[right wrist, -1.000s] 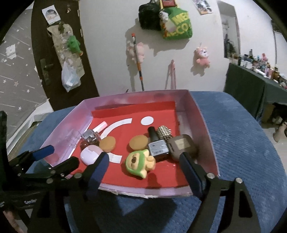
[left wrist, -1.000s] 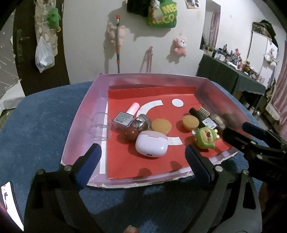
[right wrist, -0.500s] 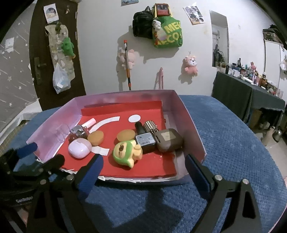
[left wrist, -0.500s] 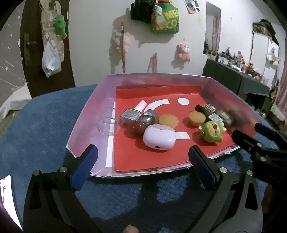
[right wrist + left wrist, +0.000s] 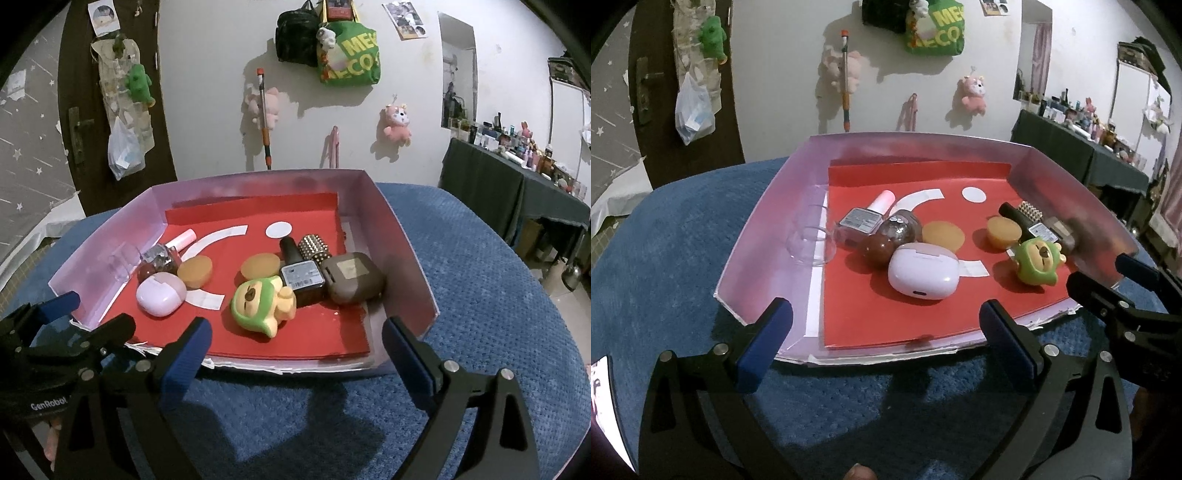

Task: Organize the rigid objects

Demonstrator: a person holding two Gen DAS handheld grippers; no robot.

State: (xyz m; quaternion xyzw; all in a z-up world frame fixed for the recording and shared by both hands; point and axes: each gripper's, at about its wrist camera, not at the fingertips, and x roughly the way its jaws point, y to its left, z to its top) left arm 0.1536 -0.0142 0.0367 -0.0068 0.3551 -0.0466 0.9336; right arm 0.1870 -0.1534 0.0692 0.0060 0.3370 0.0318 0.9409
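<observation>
A pink-walled tray (image 5: 764,206) (image 5: 406,251) with a red floor lies on a blue cushion. In it lie a white earbud case (image 5: 923,275) (image 5: 160,295), a green bear toy (image 5: 1036,260) (image 5: 264,302), a brown case (image 5: 352,277), a dark nail polish bottle (image 5: 301,271), a pink-capped bottle (image 5: 866,218), brown round bottles (image 5: 886,242), two tan discs (image 5: 942,234) (image 5: 1003,230) and a clear cup (image 5: 810,243). My left gripper (image 5: 882,338) and right gripper (image 5: 295,350) are both open and empty, hovering at the tray's near edge.
The blue cushion (image 5: 498,295) surrounds the tray. A white wall with hanging plush toys and a green bag (image 5: 349,51) stands behind. A dark door (image 5: 683,74) is at the left, and a cluttered dark table (image 5: 517,173) at the right.
Both grippers have drawn back from the tray and risen a little; the tray looks farther away. Nothing in the tray has moved.
</observation>
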